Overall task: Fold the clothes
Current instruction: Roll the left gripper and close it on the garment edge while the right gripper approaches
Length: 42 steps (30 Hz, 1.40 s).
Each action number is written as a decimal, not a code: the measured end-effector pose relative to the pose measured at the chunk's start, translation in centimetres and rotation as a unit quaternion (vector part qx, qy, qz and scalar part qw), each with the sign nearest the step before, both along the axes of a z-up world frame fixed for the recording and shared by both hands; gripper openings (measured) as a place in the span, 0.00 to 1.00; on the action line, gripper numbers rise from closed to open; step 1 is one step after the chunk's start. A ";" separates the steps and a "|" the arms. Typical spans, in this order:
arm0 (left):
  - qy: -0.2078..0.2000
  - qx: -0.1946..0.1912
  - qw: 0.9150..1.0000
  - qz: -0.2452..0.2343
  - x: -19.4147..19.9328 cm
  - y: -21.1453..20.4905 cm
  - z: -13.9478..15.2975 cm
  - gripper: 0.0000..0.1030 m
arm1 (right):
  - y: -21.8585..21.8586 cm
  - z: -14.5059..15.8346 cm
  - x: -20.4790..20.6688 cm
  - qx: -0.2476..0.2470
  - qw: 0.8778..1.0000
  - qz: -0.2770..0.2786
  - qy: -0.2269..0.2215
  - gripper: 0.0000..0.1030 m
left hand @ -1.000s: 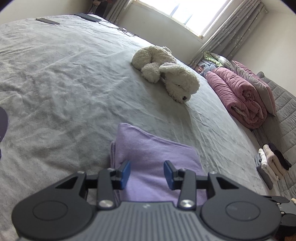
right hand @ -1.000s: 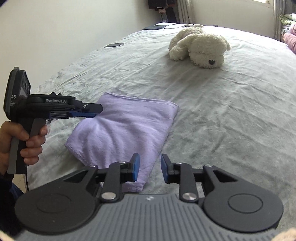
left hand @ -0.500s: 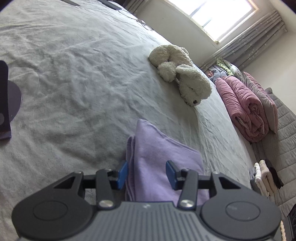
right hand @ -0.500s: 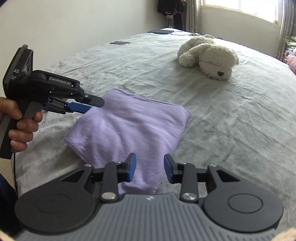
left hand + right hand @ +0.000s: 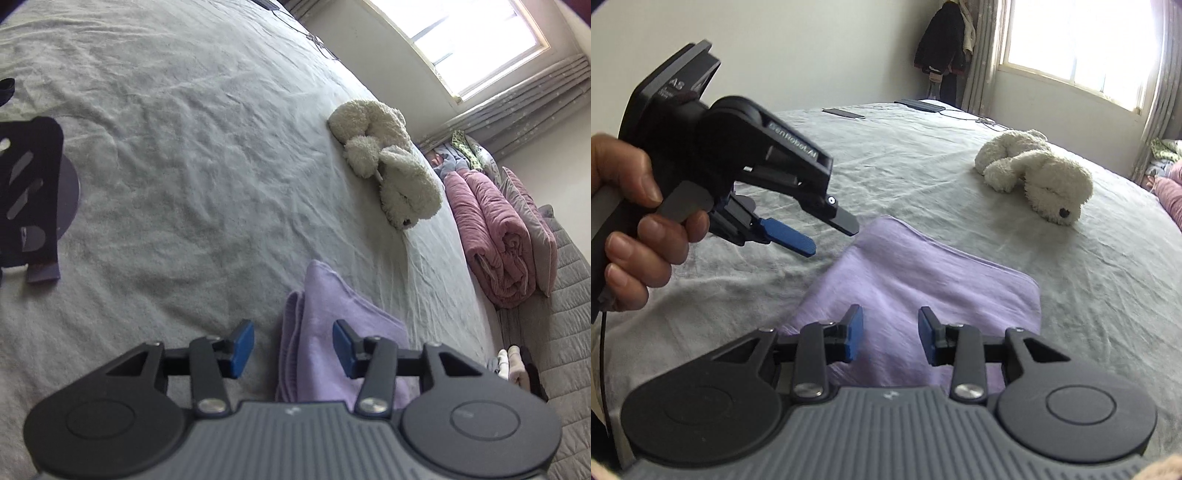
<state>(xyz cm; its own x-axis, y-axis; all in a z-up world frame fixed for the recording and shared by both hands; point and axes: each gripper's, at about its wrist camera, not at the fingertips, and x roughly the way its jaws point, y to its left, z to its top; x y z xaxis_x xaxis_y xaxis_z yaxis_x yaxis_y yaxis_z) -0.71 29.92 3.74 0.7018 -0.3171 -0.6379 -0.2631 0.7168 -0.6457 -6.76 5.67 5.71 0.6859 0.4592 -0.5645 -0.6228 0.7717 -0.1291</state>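
Cloth: a lilac cloth (image 5: 923,280) lies folded into a flat rectangle on the grey bed (image 5: 1071,295), near the bed's near edge; soft and faintly creased on top.
Cloth edges: from the left wrist view the stacked layers (image 5: 291,343) show along its left side; in the right wrist view its far edge runs straight and the far right corner is rounded.
Left gripper (image 5: 831,234): held in a hand (image 5: 631,221), above the bed just left of the cloth; its fingers have just been spreading and pinch nothing, the cloth's layered side showing in the gap below them.
Right gripper (image 5: 891,338): over the near part of the cloth; its fingers were parting until a moment ago, stand apart, and grip nothing.
Open room: wide bare sheet lies beyond and to the left of the cloth.
Other things: a white plush dog (image 5: 1038,177) sits well beyond the cloth; a rolled pink quilt (image 5: 495,236) lies off the bed's far side under the window (image 5: 476,40); flat dark things (image 5: 844,112) rest at the bed's far end.
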 end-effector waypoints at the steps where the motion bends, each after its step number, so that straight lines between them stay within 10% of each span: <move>1: -0.002 -0.001 1.000 0.004 -0.1 0.4 0.1 0.47 | 0.8 0.0 0.0 -0.010 1.000 -0.002 -0.013 0.35; 31: -0.010 -0.065 0.997 0.030 0.7 3.6 0.2 0.52 | 8.0 -4.7 -0.2 -0.264 0.953 0.105 -0.106 0.36; 42: 0.018 -0.128 0.992 0.007 1.1 2.6 -2.0 0.62 | 5.8 -1.8 2.2 -0.140 0.987 0.040 -0.070 0.20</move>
